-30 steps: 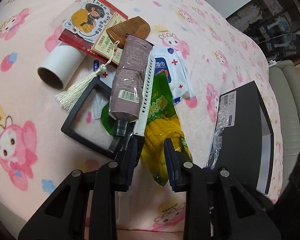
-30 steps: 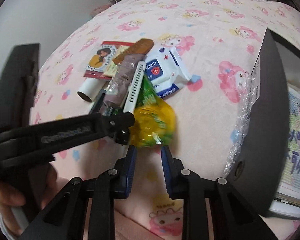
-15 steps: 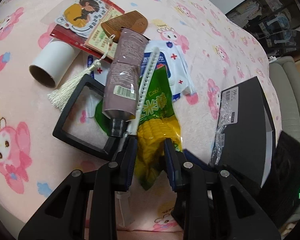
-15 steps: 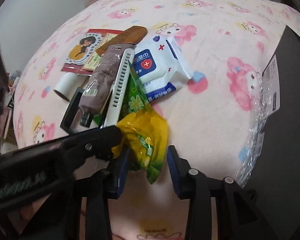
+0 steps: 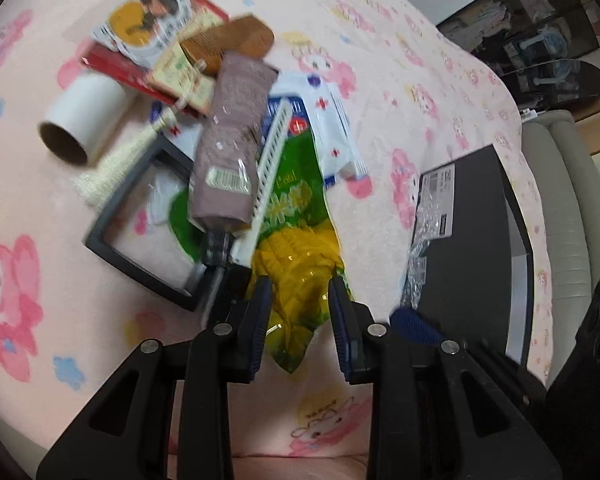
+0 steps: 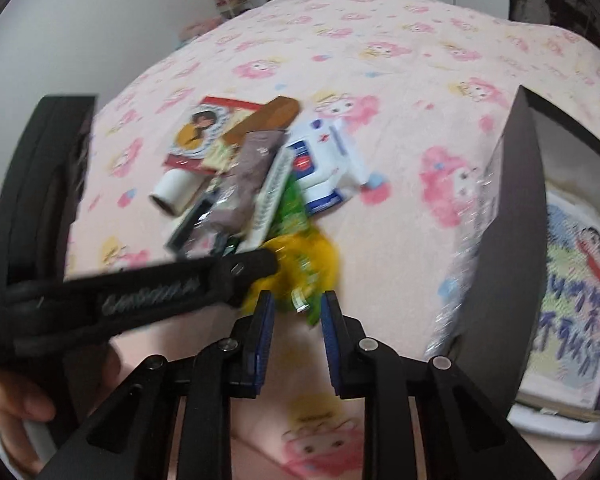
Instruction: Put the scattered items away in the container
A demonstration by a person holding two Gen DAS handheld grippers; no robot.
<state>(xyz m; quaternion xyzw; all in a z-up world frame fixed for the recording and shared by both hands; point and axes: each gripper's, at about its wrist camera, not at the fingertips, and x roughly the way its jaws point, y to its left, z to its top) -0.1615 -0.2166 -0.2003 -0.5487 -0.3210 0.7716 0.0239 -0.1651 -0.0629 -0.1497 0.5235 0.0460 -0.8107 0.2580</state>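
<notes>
— What changed since half a second ago?
— Your right gripper (image 6: 296,308), jaws parted, backed off the corn packet (image 5: 300,264); your left gripper (image 5: 300,300) now straddles it, open, at lower centre.

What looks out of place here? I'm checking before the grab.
The items lie in a crooked heap: the brown tube and white comb rest on the corn packet, tilted across the black frame. Nothing is spilled or torn. The black container sits apart, to the right.
</notes>
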